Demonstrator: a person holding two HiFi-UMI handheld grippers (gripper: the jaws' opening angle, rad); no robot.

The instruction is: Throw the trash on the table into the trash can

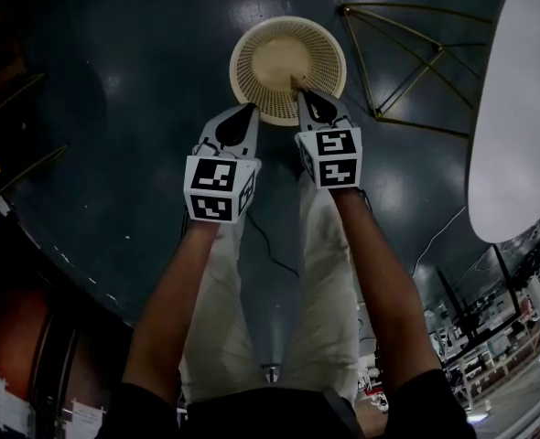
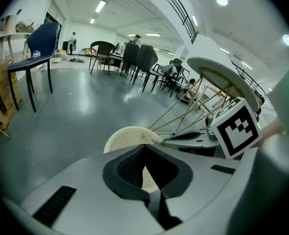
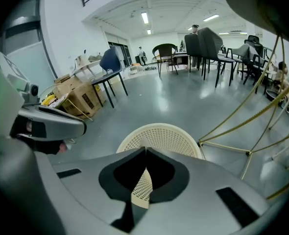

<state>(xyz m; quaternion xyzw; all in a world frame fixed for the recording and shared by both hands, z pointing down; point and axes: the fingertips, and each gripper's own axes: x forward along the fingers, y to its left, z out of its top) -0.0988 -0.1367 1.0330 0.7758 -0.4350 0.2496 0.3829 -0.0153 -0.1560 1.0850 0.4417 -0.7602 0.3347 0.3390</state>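
A cream perforated trash can [image 1: 288,67] stands on the dark floor straight ahead of me. My left gripper [image 1: 250,107] hangs just short of its near rim, jaws shut and empty. My right gripper [image 1: 298,83] reaches over the near rim, also shut with nothing between its jaws. In the left gripper view, the trash can [image 2: 127,138] lies beyond the shut tips of my left gripper [image 2: 145,147]. In the right gripper view, the trash can [image 3: 164,133] sits right under the shut tips of my right gripper [image 3: 145,150]. No trash shows in any view.
A white oval table [image 1: 517,108] on gold wire legs [image 1: 416,62] stands to the right of the can. A thin cable [image 1: 275,245] trails on the floor by my legs. Further off are a blue chair [image 2: 39,48], dark chairs [image 3: 203,45] and cardboard boxes [image 3: 73,99].
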